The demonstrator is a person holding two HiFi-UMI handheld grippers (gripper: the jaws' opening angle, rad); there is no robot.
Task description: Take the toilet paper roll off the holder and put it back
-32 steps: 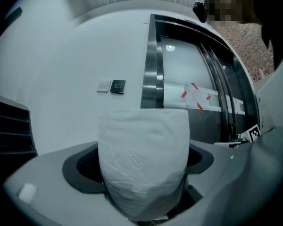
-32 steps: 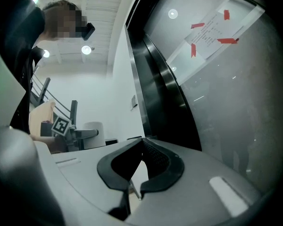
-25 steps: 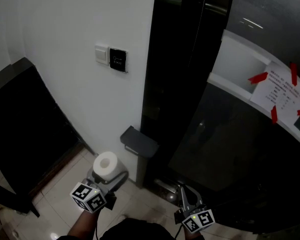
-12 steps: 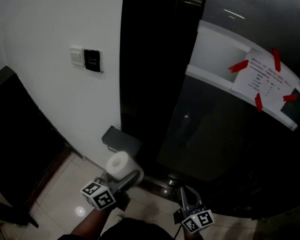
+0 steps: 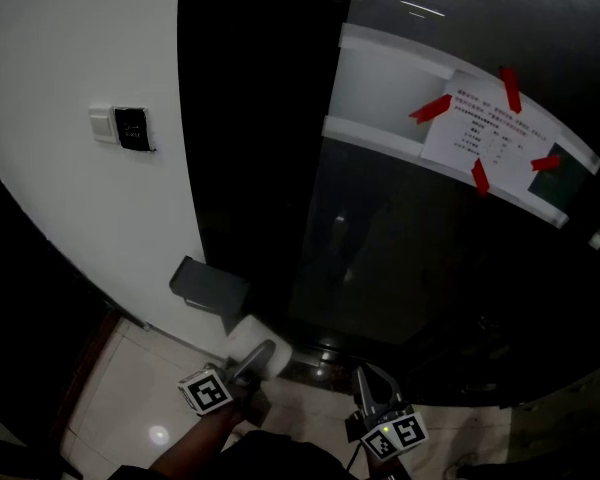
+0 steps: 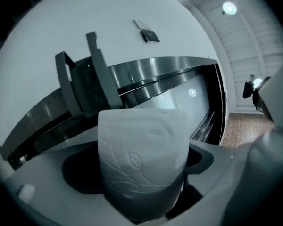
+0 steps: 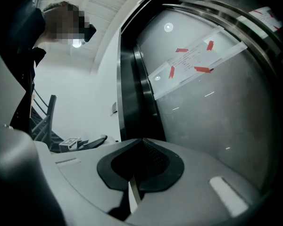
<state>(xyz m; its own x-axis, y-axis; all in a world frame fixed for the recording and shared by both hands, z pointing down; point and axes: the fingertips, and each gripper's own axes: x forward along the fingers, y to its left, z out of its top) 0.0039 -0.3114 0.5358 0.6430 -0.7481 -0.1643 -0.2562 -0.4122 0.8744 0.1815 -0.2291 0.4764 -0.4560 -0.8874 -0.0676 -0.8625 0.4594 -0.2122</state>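
Observation:
A white embossed toilet paper roll [image 6: 141,164] fills the left gripper view, and my left gripper [image 5: 258,356] is shut on it. In the head view the toilet paper roll [image 5: 248,342] sits low at centre-left, just right of and below the dark grey holder [image 5: 208,290] fixed where the white wall meets the black frame. That holder [image 6: 82,86] shows above the roll as two upright grey arms. My right gripper [image 5: 368,383] hangs lower right with its jaws closed on nothing, away from the roll and the holder.
A white wall [image 5: 70,198] with a switch plate [image 5: 123,128] is at left. A black frame and a dark glass panel [image 5: 400,268] with a taped paper notice [image 5: 485,138] fill the right. Pale tiled floor [image 5: 130,408] lies below.
The view has swung so the wall and holder slid left. My left gripper with the roll has moved right, from in front of the holder to just past its right side.

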